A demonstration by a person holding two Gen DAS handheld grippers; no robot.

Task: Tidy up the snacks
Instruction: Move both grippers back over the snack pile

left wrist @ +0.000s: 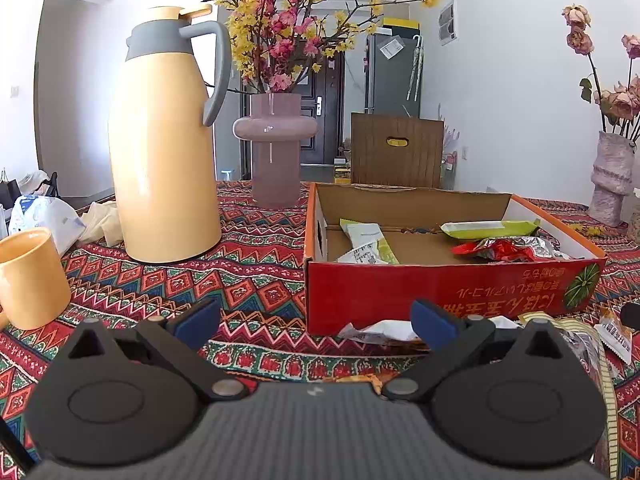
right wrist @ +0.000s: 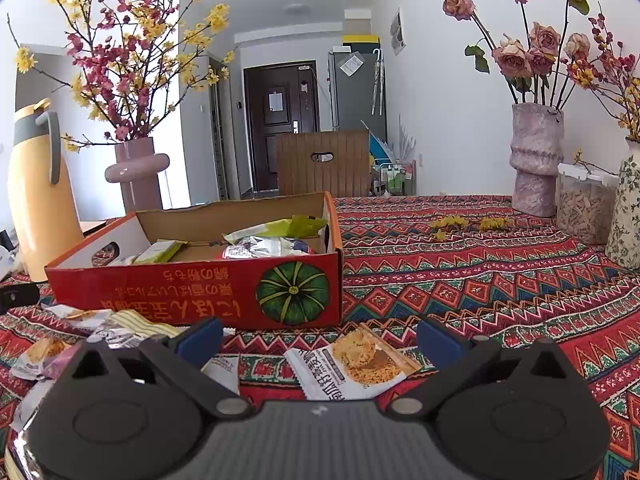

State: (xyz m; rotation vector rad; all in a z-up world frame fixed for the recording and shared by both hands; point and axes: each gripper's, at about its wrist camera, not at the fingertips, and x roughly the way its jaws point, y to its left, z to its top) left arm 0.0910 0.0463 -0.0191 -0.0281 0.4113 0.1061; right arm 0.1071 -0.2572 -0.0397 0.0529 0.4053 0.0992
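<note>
Both grippers sit low over the patterned tablecloth (right wrist: pixel 460 280), spread wide with nothing between their blue pads. Closest to my right gripper (right wrist: pixel 318 338) is a flat snack packet (right wrist: pixel 352 364) printed with a crumbly yellow cake; it lies on the cloth just ahead of the open jaws and roughly centred between them, so I judge it the easiest next pick. Further loose wrappers (right wrist: pixel 100 328) are heaped to its left, against the front wall of the red cardboard box (right wrist: pixel 192 292).

My left gripper (left wrist: pixel 316 324) faces that same box from its other end. A crumpled white wrapper (left wrist: pixel 380 330) lies just beside its right-hand pad, touching the foot of the box (left wrist: pixel 400 300); more packets (left wrist: pixel 592 336) trail off to the right.

Inside the box I can see green-and-white packets (left wrist: pixel 488 229) and a red foil bag (left wrist: pixel 504 249), which suggests it serves as the collecting place, and the sorting looks only partly done. The yellow jug (left wrist: pixel 164 140), mug (left wrist: pixel 30 276) and vases stand well apart from the work.
</note>
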